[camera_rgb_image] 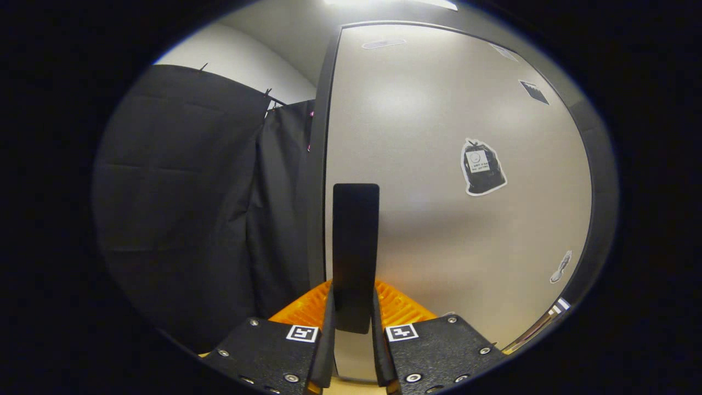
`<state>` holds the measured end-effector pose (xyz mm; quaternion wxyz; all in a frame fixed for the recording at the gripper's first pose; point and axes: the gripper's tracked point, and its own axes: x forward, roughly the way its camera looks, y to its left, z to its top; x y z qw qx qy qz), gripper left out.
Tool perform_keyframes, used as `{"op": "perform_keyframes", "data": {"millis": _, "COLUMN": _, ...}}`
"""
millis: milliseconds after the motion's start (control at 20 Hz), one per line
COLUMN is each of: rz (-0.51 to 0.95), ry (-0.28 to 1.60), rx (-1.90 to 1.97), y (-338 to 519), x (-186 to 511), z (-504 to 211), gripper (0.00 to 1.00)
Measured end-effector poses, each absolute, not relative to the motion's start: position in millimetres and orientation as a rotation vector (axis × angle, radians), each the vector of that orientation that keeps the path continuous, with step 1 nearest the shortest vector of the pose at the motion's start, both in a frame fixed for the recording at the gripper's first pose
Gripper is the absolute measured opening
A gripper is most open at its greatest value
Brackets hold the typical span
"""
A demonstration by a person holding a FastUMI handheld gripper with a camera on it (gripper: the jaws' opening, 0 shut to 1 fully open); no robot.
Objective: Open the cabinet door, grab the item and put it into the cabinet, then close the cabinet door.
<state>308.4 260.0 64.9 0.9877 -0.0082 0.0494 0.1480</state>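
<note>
1. The cabinet door (439, 219) is blocking the way directly ahead of the gripper (354, 323).
2. Its black handle (355, 247) is filling the gap between the fingers.
3. Black cloth (192, 208) is closing off the left.

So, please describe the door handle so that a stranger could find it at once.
Find the pale cabinet door with its dark frame, beside the black cloth. Near the door's left edge stands the handle, a tall flat black bar. The gripper is shut on its lower end, and no sticker on the door resembles it.

Gripper view faces cabinet door (439, 164) square-on, close up
</note>
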Motion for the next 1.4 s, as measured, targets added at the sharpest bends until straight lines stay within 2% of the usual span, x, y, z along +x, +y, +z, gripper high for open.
{"op": "perform_keyframes", "data": {"millis": 150, "rz": 0.321, "ry": 0.103, "rx": -0.036, "y": 257, "x": 304, "z": 67, "gripper": 0.26}}
{"op": "perform_keyframes", "data": {"millis": 750, "rz": 0.429, "ry": 0.125, "rx": -0.007, "y": 249, "x": 270, "z": 69, "gripper": 0.26}}
{"op": "perform_keyframes", "data": {"millis": 1400, "rz": 0.483, "ry": 0.165, "rx": -0.018, "y": 232, "x": 234, "z": 73, "gripper": 0.26}}
